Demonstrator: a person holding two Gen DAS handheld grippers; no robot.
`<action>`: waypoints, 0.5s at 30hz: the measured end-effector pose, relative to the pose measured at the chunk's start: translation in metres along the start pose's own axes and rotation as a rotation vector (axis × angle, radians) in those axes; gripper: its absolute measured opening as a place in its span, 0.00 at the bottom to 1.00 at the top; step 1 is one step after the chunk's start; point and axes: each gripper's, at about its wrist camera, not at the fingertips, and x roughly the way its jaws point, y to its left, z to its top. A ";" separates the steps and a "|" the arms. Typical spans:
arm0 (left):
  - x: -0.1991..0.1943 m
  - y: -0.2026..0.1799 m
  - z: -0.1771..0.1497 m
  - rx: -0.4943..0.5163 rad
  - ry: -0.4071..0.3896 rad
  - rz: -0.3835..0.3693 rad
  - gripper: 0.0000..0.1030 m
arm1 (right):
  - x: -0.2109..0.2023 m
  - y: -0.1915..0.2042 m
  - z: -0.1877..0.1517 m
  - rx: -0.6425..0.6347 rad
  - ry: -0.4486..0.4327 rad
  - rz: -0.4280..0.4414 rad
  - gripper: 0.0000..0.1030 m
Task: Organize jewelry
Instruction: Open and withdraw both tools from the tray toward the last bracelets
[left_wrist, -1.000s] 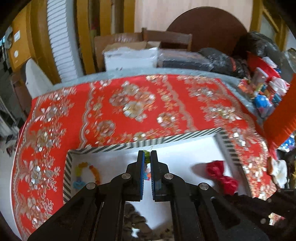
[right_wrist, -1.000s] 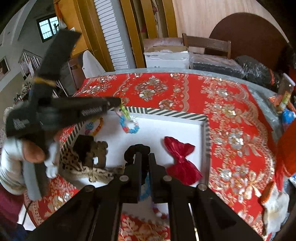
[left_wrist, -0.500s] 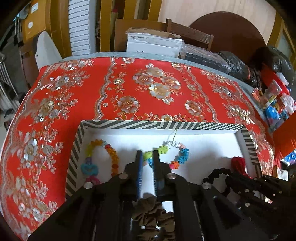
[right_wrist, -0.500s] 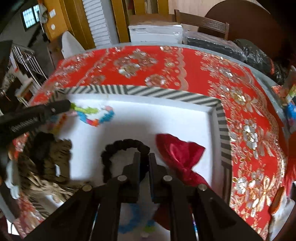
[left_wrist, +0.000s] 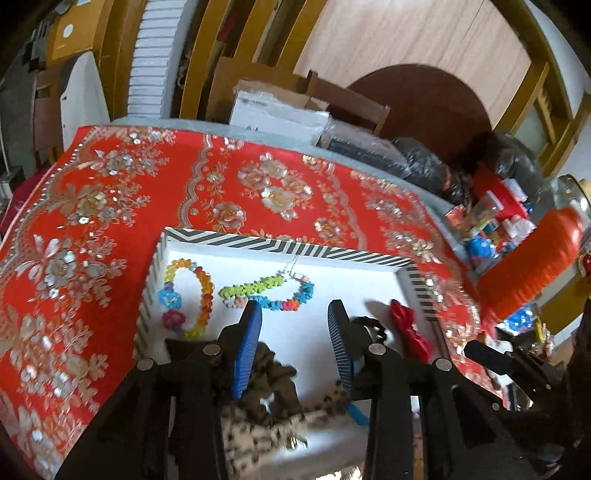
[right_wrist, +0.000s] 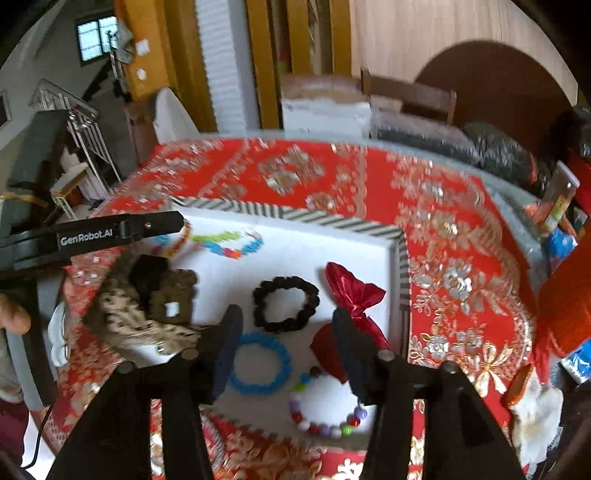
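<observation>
left gripper (left_wrist: 294, 308) seen spread, empty, near green-blue bead bracelet (left_wrist: 271, 291) | right gripper (right_wrist: 286, 314) spread above black bead bracelet (right_wrist: 286, 303), apparently clear | white tray (right_wrist: 291, 216)

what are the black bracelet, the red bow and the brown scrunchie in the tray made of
Black bracelet: round matte beads, probably wood or stone; no gloss shows.
Red bow: shiny metallic-looking fabric or foil, with bright creased highlights.
Brown scrunchie: soft gathered cloth, dull and ruffled, perhaps velvet; blur leaves it open.
All lie in the white tray with its striped rim.
</observation>
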 end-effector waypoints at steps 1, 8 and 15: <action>-0.010 -0.001 -0.003 0.005 -0.007 0.011 0.35 | -0.006 0.002 -0.002 -0.006 -0.007 0.001 0.55; -0.055 -0.012 -0.024 0.050 -0.064 0.042 0.35 | -0.032 0.001 -0.020 -0.005 -0.026 -0.003 0.56; -0.076 -0.037 -0.044 0.091 -0.092 0.055 0.35 | -0.055 -0.008 -0.043 0.008 -0.033 -0.034 0.56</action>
